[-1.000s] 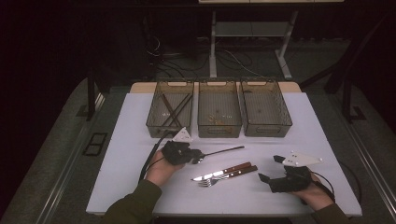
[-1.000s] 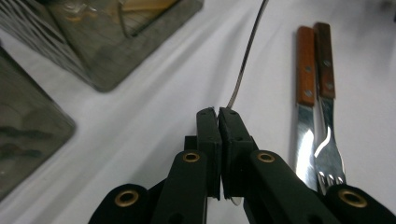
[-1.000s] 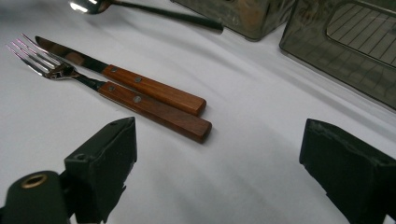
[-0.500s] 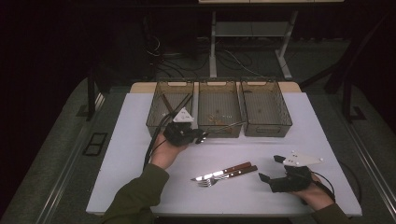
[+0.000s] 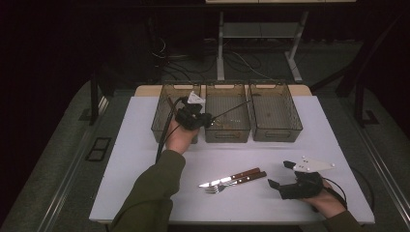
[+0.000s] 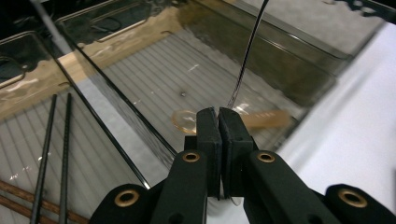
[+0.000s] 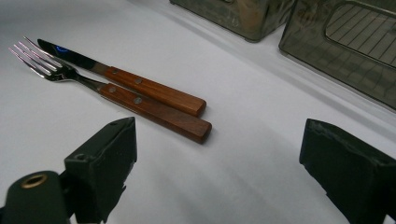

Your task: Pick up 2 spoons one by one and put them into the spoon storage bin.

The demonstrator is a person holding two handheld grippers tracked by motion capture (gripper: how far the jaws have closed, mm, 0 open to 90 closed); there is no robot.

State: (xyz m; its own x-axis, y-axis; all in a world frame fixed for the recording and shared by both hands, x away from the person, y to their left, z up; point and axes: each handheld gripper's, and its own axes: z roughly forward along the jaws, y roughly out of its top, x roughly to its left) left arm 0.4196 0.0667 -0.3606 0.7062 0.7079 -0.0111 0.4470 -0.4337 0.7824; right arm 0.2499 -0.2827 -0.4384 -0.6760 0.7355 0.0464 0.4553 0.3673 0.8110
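The left gripper [image 5: 209,120] held a thin dark utensil [image 5: 232,109] by one end, its jaws pinched shut on it, over the middle bin [image 5: 227,133]. The high view showed the utensil slanting up and right across that bin; the left gripper view showed its slim stem [image 6: 247,56] rising from the pads, and chopsticks [image 6: 58,149] lying in the neighbouring bin [image 6: 28,135]. The right gripper [image 5: 283,176] rested on the table [image 5: 145,159], jaws wide apart, near a knife [image 7: 126,79] and fork [image 7: 116,100] lying side by side.

The thin dark utensil [image 6: 247,60] pinched between the left gripper's [image 6: 218,112] jaws runs off the top edge; its far end and kind cannot be told. The pale wooden piece [image 6: 266,119] just behind the jaws is blurred.
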